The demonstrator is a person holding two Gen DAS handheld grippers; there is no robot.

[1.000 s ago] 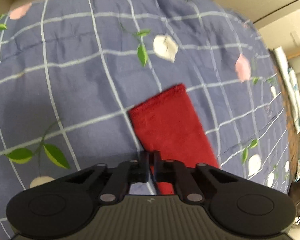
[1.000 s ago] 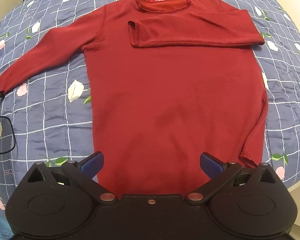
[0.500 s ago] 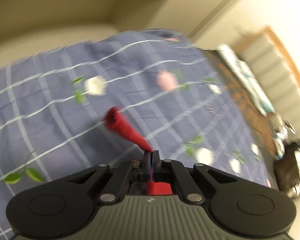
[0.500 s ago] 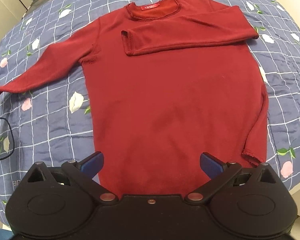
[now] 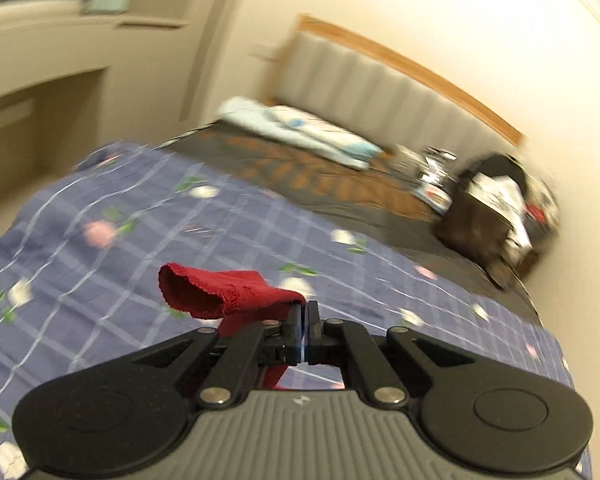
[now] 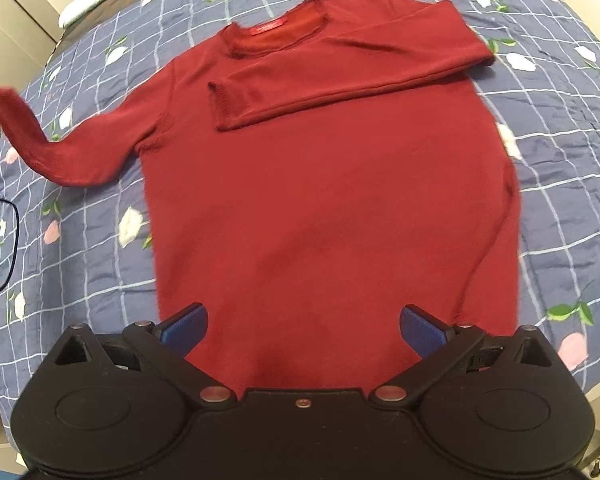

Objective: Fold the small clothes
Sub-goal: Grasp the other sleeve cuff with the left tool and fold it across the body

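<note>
1. Bed (image 6: 80, 248): red sweater (image 6: 332, 208) lies flat on the quilt, one sleeve (image 6: 340, 76) already folded across the chest.
2. Other sleeve (image 6: 40, 144): flat a second ago, now lifted at the cuff (image 5: 204, 292), so the second fold has started.
3. Left tongs (image 5: 303, 316): pinching the cuff.
4. Right tongs (image 6: 302, 326): spread, empty, above the hem.

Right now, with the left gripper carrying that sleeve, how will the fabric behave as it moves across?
Probably floppy: the sleeve bends and droops behind the left gripper. The cuff curls loosely past the closed jaws, so it may land twisted. It looks light; the sweater lies flat on the bedspread.
</note>
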